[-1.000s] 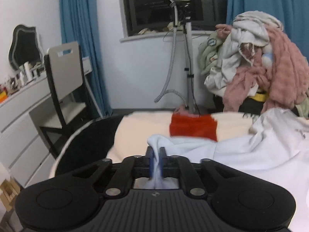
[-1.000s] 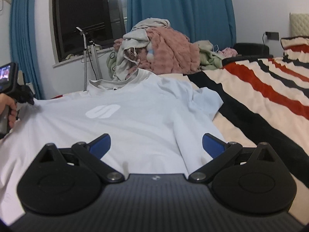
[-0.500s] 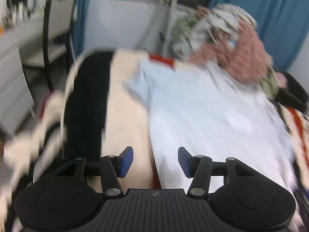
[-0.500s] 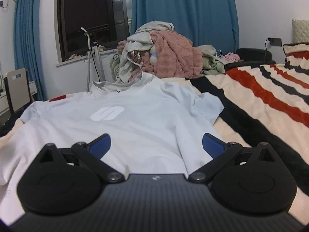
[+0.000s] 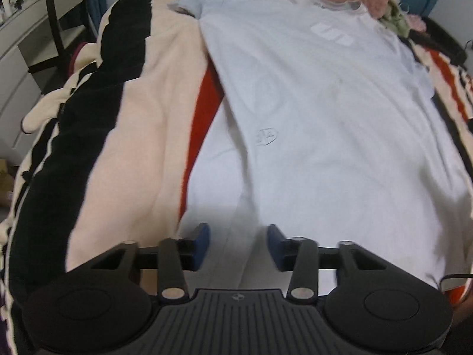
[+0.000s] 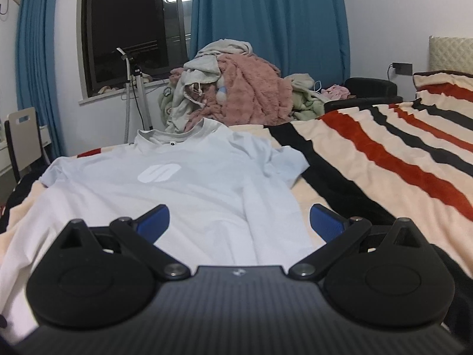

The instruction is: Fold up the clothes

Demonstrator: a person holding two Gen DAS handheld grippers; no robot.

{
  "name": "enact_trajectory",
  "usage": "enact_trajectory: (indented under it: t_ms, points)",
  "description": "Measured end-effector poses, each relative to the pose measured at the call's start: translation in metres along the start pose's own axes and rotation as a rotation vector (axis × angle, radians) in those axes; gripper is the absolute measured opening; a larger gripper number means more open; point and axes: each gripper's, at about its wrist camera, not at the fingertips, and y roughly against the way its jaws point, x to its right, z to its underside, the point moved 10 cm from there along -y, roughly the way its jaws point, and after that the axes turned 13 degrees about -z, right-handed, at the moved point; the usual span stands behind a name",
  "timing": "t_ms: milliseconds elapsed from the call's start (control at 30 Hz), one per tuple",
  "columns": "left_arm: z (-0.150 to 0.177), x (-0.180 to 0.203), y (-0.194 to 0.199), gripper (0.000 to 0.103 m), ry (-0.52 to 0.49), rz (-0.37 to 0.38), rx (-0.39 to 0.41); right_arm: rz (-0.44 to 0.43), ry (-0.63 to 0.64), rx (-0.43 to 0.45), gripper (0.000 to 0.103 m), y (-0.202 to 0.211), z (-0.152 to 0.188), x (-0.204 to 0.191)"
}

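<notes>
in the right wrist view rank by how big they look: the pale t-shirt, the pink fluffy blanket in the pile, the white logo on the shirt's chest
1. pale t-shirt, much the largest, though it lies nearest the camera.
2. pink fluffy blanket, farther back, so its true size is unsure.
3. white logo, smallest.

A striped blanket (image 6: 384, 159) covers the bed; a pale T-shirt (image 5: 325, 112) lies flat on it, ahead of both jaws

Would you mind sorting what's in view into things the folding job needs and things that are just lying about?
Part of the job:
- pale blue T-shirt, spread flat
- left gripper, open
- right gripper, open

Just lying about:
- striped blanket
- clothes heap
- garment steamer
- chair
</notes>
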Motion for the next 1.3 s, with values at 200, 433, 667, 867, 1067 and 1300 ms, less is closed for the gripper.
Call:
enact_trajectory:
  t_ms: [200,433,667,867,1067,1300]
  points:
    - [0.004,-0.036,0.008,0.001,0.128,0.039,-0.037,0.015,0.007,0.012,0.103,0.012,-0.006,0.005]
    - [0.009,-0.100,0.008,0.000,0.287,0.020,-0.083,-0.003,-0.089,-0.004,0.103,0.029,-0.026,0.035]
    - [0.005,-0.129,0.031,0.024,0.338,0.005,-0.029,-0.125,-0.168,-0.096,0.102,0.053,-0.019,0.046]
    - [-0.015,-0.083,0.081,0.062,0.260,0.013,0.122,-0.181,-0.277,-0.145,0.098,0.069,-0.002,0.055]
    - [-0.042,0.016,0.119,0.076,0.222,0.130,0.278,-0.104,-0.400,-0.223,0.073,0.060,0.023,0.073]
    - [-0.047,0.099,0.080,0.077,0.218,0.293,0.316,-0.056,-0.420,-0.366,0.063,0.050,0.058,0.065]
